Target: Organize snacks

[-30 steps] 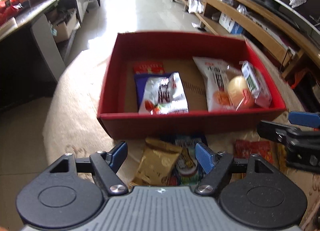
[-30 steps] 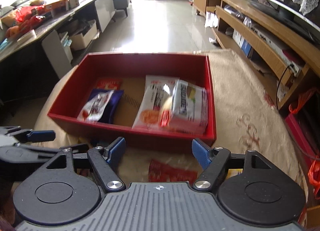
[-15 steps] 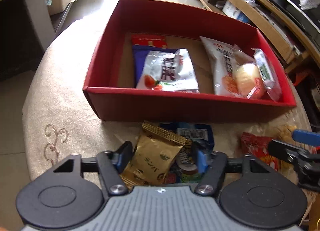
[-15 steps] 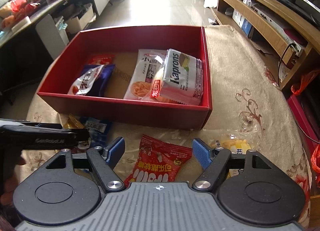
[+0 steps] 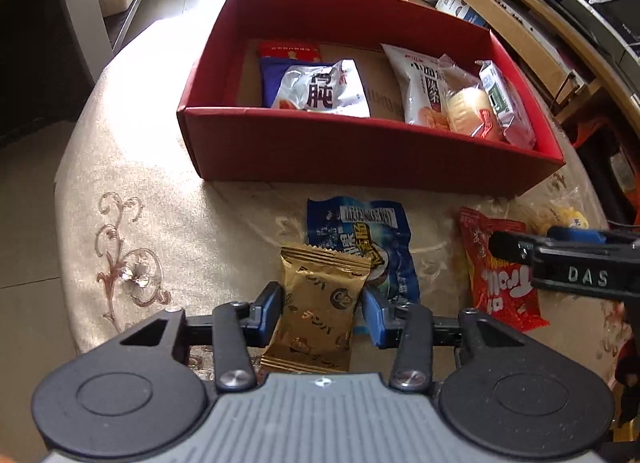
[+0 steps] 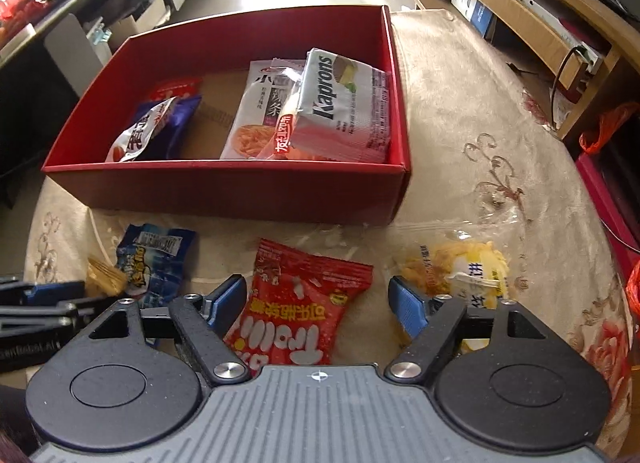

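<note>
A red box (image 5: pixel 360 151) (image 6: pixel 240 187) on the table holds several snack packs, among them a white Kaprons pack (image 6: pixel 344 111). In front of it lie a gold packet (image 5: pixel 320 307), a blue packet (image 5: pixel 360 239) (image 6: pixel 154 259), a red Trolli bag (image 6: pixel 296 307) (image 5: pixel 500 275) and a clear bag of yellow snacks (image 6: pixel 456 271). My left gripper (image 5: pixel 322 309) has its blue fingers against both sides of the gold packet, which lies on the table. My right gripper (image 6: pixel 318 305) is open, its fingers on either side of the red Trolli bag without touching it.
The table carries a beige embroidered cloth (image 5: pixel 132 223). Its rounded edge drops to the floor on the left. A wooden TV bench (image 6: pixel 520 11) runs along the right, and a dark counter (image 5: pixel 48 23) stands at the left.
Both grippers have come down and forward toward the packets before the box. The left fingers have narrowed onto the gold packet. The right fingers now straddle the red bag.
</note>
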